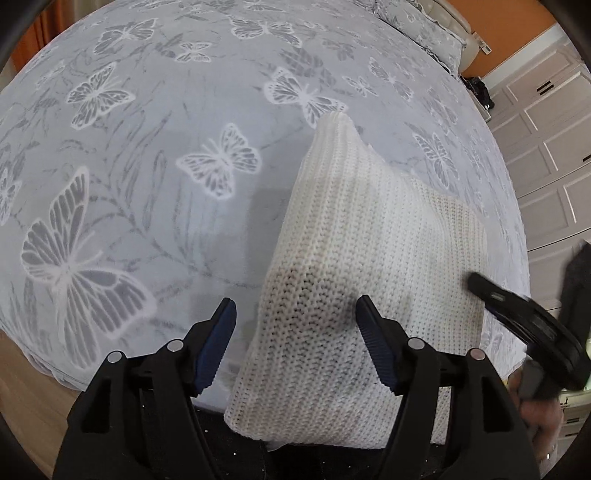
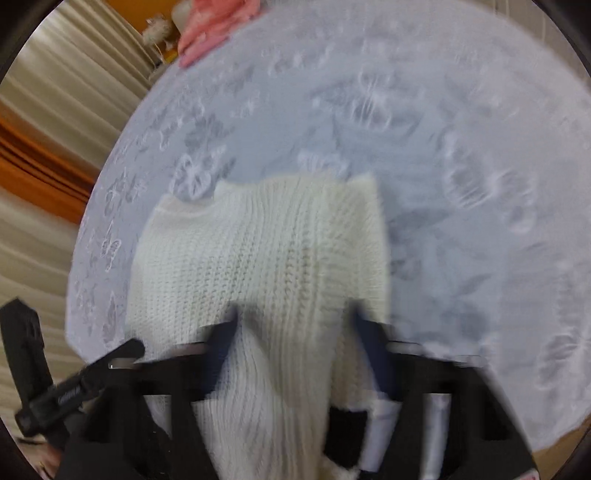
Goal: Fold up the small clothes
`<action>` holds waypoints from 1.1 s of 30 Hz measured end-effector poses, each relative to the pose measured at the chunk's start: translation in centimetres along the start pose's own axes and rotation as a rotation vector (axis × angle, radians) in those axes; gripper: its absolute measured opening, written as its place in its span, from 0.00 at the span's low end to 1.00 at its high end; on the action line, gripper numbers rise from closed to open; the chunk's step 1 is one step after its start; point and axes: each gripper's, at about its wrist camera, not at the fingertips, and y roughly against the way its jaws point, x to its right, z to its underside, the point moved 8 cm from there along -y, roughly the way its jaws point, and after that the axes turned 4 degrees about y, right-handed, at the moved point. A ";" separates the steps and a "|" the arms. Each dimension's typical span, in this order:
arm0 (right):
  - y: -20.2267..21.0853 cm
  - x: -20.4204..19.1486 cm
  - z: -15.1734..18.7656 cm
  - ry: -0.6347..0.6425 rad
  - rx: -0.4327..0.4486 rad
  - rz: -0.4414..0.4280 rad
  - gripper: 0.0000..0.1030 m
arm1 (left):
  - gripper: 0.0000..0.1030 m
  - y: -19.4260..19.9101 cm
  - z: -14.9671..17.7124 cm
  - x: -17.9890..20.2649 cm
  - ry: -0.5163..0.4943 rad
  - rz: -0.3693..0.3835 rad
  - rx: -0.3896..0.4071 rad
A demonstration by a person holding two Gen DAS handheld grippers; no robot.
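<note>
My left claw (image 1: pixel 295 314) stands open above the bed (image 1: pixel 147 147), its two blue pads spread wide. The white knitted garment (image 1: pixel 369 240) rises up between them, but I cannot see either pad pressing on it; the knit bulges in the gap and looks free of the left pad.

My right claw (image 2: pixel 291 325) shows in its own view through heavy blur. A bunched ridge of the same white knitted garment (image 2: pixel 258 258) runs down between its two fingers, and the fingers look drawn in against the folds. I take it that this claw grips the knit, though the blur keeps me from seeing the pads bite.

The garment lies at the near edge of the bed, its lower part hanging over that edge toward me and its upper part lifted into a peak pointing toward the middle of the bed. The bed cover is pale grey with white butterflies.

Seen from my left claw, the right claw (image 1: pixel 476 284) reaches the garment's right side. At the far corner of the bed sits a pillow (image 1: pixel 417 22) in the same print. From my right claw, something pink (image 2: pixel 210 29) rests at the far left edge of the bed. No container shows in either view.
</note>
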 end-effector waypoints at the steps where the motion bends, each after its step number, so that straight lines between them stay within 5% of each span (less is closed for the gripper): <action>1: 0.1 -0.1 -0.5 -0.005 0.015 0.011 0.18 | 0.64 0.0 0.0 0.3 -0.004 -0.004 -0.001; 4: 3.6 -2.0 -2.2 0.033 0.146 -0.009 0.17 | 0.64 -0.5 -0.2 1.1 -0.037 -0.011 0.001; 7: 4.9 -3.0 -2.8 0.097 0.183 0.012 0.17 | 0.67 -0.6 -0.3 1.3 -0.081 -0.031 0.016; 11: -0.6 0.3 -1.0 0.086 0.027 0.105 0.21 | 0.68 -1.0 -0.3 1.2 -0.090 -0.038 0.005; 19: 4.7 0.6 0.4 -0.039 0.142 0.015 0.32 | 0.72 -1.0 -0.3 0.9 -0.107 -0.056 0.011; 21: 5.5 1.0 2.4 -0.053 0.132 0.015 0.46 | 0.72 -0.7 -0.2 0.9 -0.106 -0.045 0.016; 27: 4.0 2.5 7.5 -0.152 0.039 -0.027 0.48 | 0.74 0.2 1.1 -0.1 -0.112 -0.022 0.068; 33: 2.9 1.9 6.4 -0.192 0.019 -0.078 0.54 | 0.74 0.9 2.6 -1.0 -0.089 -0.004 0.068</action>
